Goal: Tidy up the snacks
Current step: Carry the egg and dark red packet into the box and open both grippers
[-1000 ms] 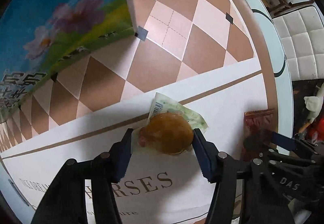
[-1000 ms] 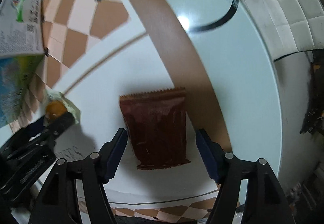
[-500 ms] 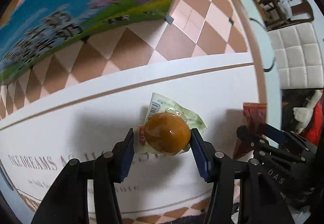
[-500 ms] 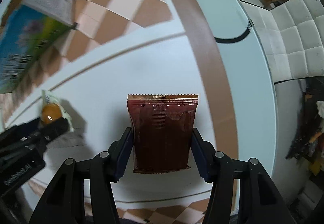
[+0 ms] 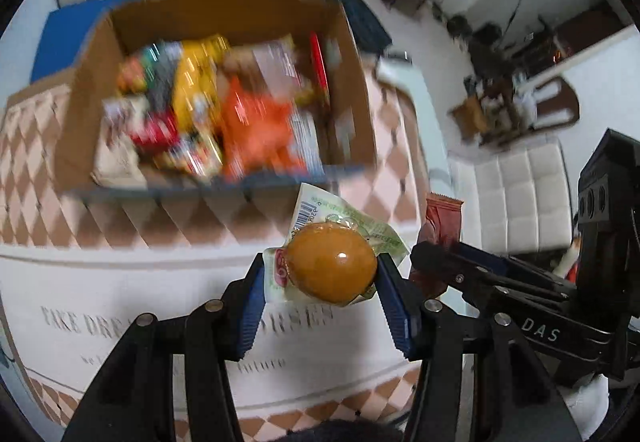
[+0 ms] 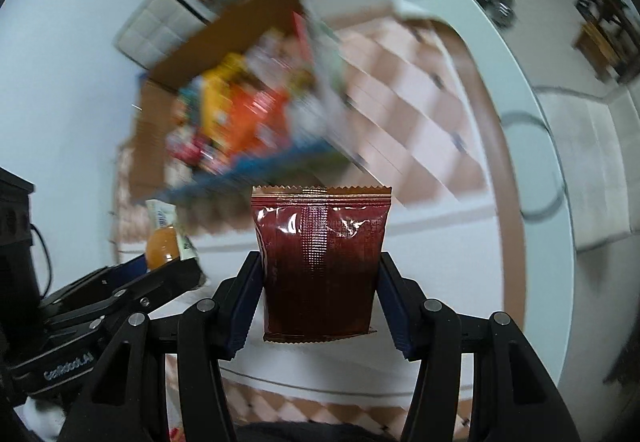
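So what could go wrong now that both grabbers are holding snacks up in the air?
The left gripper pinches the round orange snack by its curved sides, so it might pop out. The right gripper holds only the lower half of the dark red packet, which could bend or slide. The cardboard box already looks full, so new snacks may perch on top and tumble out. The two grippers are also close together and might bump.

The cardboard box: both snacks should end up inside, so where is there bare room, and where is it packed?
The cardboard box is crowded through the middle and left with blurred packets. The barest strip seems to run along its right wall, beside the red packet. The white printed cloth in front of the box is bare.
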A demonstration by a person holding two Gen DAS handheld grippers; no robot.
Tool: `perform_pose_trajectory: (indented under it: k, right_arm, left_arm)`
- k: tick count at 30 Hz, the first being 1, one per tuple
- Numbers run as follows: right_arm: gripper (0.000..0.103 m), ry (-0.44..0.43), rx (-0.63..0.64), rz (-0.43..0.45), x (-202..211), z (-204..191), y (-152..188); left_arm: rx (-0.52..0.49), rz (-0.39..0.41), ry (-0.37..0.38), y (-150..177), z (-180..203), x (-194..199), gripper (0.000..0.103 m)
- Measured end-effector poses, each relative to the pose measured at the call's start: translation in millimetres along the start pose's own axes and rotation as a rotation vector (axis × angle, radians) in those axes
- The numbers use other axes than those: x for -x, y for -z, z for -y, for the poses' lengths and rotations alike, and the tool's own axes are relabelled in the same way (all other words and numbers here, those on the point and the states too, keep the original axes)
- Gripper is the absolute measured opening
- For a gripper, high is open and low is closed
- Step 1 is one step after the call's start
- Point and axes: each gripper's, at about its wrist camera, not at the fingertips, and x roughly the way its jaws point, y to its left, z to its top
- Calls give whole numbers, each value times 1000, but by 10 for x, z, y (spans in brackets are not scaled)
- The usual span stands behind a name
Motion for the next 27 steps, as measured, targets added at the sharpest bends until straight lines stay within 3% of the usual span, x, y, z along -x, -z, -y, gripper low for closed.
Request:
perform_pose_trajectory:
  k: [7,14,21,27]
  right_arm:
    - [59,-38,99,75,96,-694,-854]
    - [59,-35,109,23,-392,-1038,-1583]
    - [59,31,123,-36,-974,-1125,-1916]
    - [59,42,105,-77,-1363,-1082,-2097]
  left_arm:
    - [32,78,-86,-857,-392,142,50]
    - [95,17,-125,-1567,-924,-176,50]
    - [108,-78,-158,-1883,-1192,-600,50]
    - [136,-177,-129,-1985,-1346,-897,53]
